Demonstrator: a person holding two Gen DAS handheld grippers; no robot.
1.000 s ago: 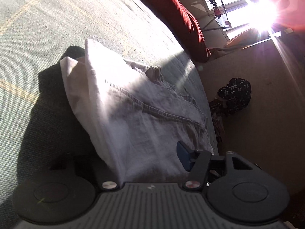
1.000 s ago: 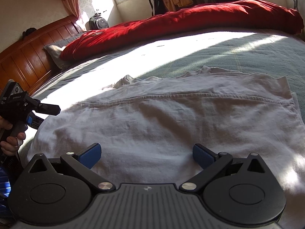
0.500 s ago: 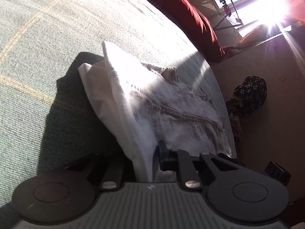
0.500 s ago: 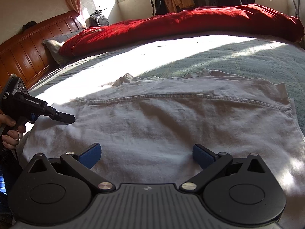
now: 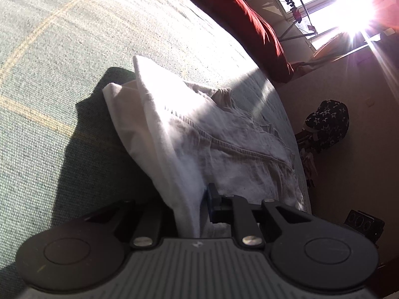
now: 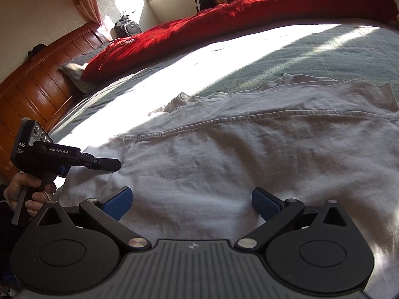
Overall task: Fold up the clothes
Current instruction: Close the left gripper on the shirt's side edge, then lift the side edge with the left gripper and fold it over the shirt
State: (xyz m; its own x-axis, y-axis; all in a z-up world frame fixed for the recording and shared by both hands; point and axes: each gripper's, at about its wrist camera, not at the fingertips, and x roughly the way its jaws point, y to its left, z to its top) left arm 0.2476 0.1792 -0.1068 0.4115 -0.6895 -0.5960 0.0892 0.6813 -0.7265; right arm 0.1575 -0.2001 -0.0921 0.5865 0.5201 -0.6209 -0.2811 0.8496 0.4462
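A white garment (image 6: 237, 154) lies spread flat on the grey-green bed cover (image 6: 324, 49), a stitched seam running across it. In the left wrist view a fold of the same white garment (image 5: 212, 137) rises from the bed cover (image 5: 74, 49) into my left gripper (image 5: 192, 199), which is shut on it; the cloth hides one pad. The right wrist view shows that left gripper (image 6: 109, 164) at the garment's left edge, held by a hand (image 6: 27, 191). My right gripper (image 6: 192, 199) hovers low over the garment's near edge, open, with only flat cloth below its blue pads (image 6: 264, 201).
A red duvet (image 6: 249, 12) is bunched along the far side of the bed, with a grey pillow (image 6: 74, 67) and a wooden headboard (image 6: 37, 87) at the left. A dark patterned bag (image 5: 326, 124) sits on the floor past the bed's edge. Sun glare (image 5: 354, 17) floods the window.
My left gripper's jaws went from open to shut on the garment's edge, and it moved a little inward over the cloth. My right gripper stayed open in place.
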